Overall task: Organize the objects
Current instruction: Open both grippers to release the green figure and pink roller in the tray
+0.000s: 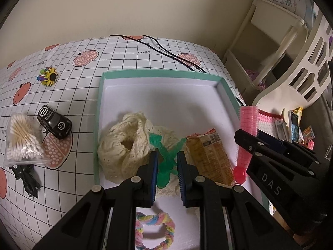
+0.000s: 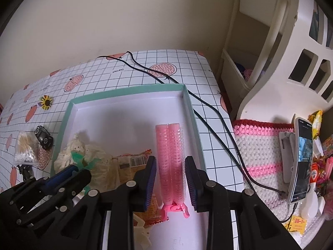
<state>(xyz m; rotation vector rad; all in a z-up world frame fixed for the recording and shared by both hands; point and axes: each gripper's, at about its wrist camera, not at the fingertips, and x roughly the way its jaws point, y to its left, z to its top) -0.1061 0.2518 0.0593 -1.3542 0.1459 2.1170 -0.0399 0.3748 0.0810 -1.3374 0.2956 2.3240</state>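
Note:
A shallow white box with a teal rim (image 1: 99,125) (image 2: 190,112) lies on the checked tablecloth. Inside it are a cream lace cloth (image 1: 124,148) (image 2: 97,156), an orange snack packet (image 1: 210,158) (image 2: 133,160) and a pastel braided ring (image 1: 155,234). My left gripper (image 1: 167,176) (image 2: 68,171) is over the cloth, its blue pads pressed on a green plastic piece (image 1: 166,158) (image 2: 77,157). At the box's right side, my right gripper (image 2: 170,182) (image 1: 249,145) is shut on a pink hair roller clip (image 2: 169,158) (image 1: 247,137).
Left of the box lie a black toy car (image 1: 54,124), a bag of cotton swabs (image 1: 22,139), a sunflower clip (image 1: 49,76) and a black clip (image 1: 26,177). Black cables (image 2: 208,112) cross the table's right side. Further right are a crochet mat (image 2: 260,143), a phone (image 2: 301,158) and a white shelf (image 2: 260,48).

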